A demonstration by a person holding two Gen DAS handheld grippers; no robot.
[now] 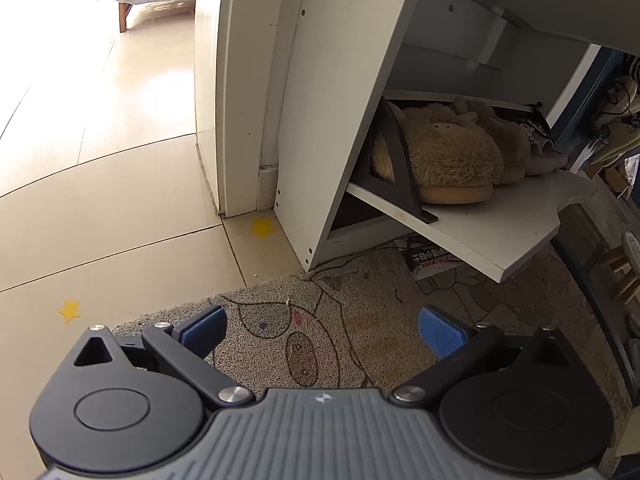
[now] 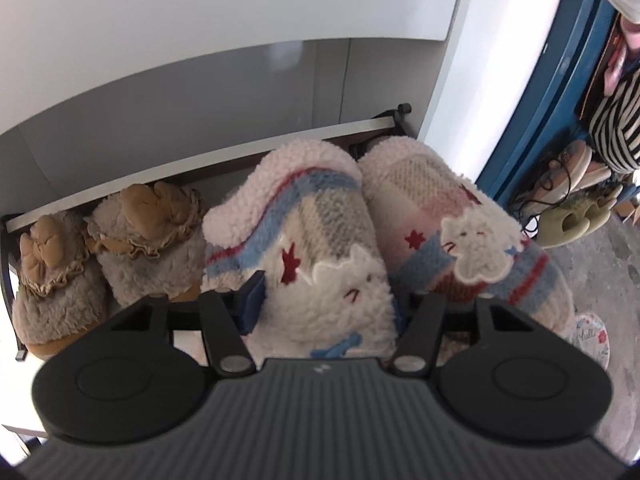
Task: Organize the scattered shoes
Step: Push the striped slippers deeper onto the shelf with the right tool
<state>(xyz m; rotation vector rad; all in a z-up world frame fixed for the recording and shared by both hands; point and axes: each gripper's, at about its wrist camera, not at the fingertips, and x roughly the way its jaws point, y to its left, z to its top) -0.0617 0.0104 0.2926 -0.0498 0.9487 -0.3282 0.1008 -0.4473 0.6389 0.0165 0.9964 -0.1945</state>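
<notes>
Two fleecy plaid slippers with white cat patches lie side by side on the white tilt-out shoe cabinet shelf (image 2: 200, 168). The right gripper (image 2: 324, 304) is clenched on the left plaid slipper (image 2: 308, 248); its mate (image 2: 460, 232) touches it on the right. Left of them sit two grey fuzzy slippers with tan bows (image 2: 148, 236). The left gripper (image 1: 320, 330) hangs released over the patterned doormat (image 1: 340, 320).

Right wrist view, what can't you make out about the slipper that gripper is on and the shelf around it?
- Right gripper: its right finger is hidden behind the plaid slipper, so pad contact is unclear.
- Plaid slipper's heel: cut off by the gripper body.
- Second plaid slipper: lower edge hidden by the gripper.
- Tan bow slippers: soles mostly hidden.
</notes>
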